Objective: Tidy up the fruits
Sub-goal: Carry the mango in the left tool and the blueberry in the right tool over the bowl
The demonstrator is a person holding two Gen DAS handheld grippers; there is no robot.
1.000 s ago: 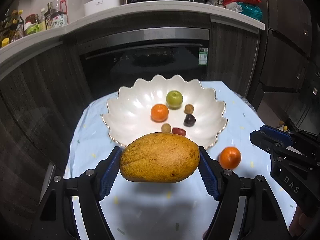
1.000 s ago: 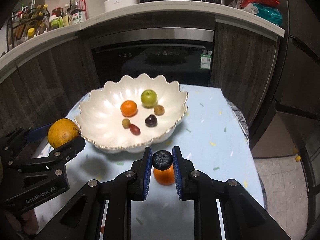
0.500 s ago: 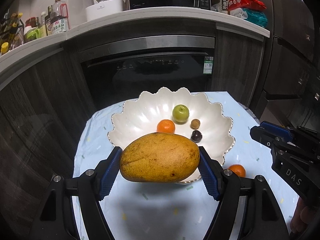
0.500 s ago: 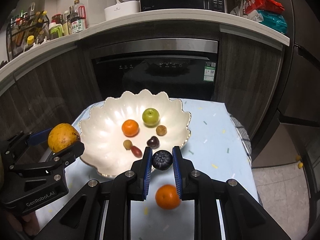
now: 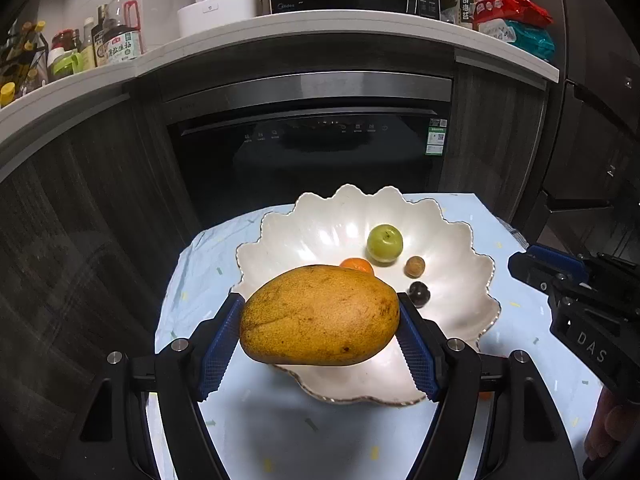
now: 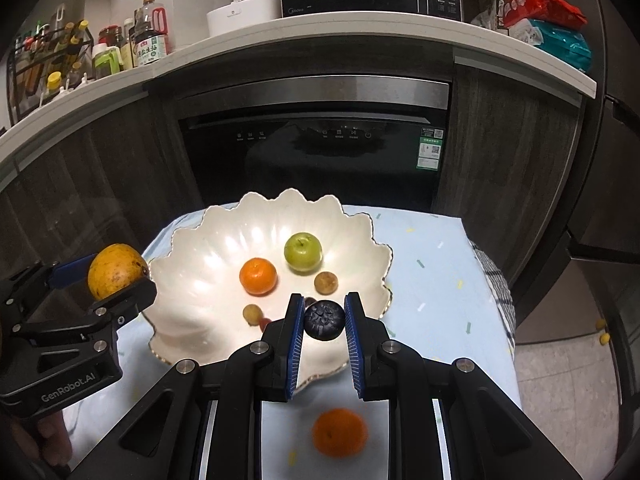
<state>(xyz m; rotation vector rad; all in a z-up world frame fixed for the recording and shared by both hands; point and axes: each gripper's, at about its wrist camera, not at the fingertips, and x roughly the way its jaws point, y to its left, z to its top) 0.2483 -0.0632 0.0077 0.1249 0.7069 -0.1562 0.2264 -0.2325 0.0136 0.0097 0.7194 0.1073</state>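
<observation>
My left gripper (image 5: 320, 320) is shut on a large yellow mango (image 5: 320, 314), held above the near left rim of the white scalloped bowl (image 5: 280, 240). My right gripper (image 6: 323, 320) is shut on a small dark purple fruit (image 6: 324, 319) above the bowl's near rim (image 6: 180, 240). The bowl holds a green apple (image 6: 303, 251), an orange (image 6: 258, 275), a brown round fruit (image 6: 325, 282) and a small tan fruit (image 6: 252, 314). A second orange (image 6: 339, 432) lies on the table below the right gripper. The mango also shows at left in the right wrist view (image 6: 114, 270).
The bowl stands on a small table with a light blue cloth (image 6: 432, 264). Behind it is a dark built-in oven (image 6: 312, 152) under a white counter (image 6: 320, 32) with bottles, a rice cooker and a microwave. A checked cloth (image 6: 496, 284) hangs at the table's right edge.
Both grippers have risen and drawn back with their fruits. The bowl now looks farther and lower, and the loose orange has slid toward the bottom of the right wrist view.
</observation>
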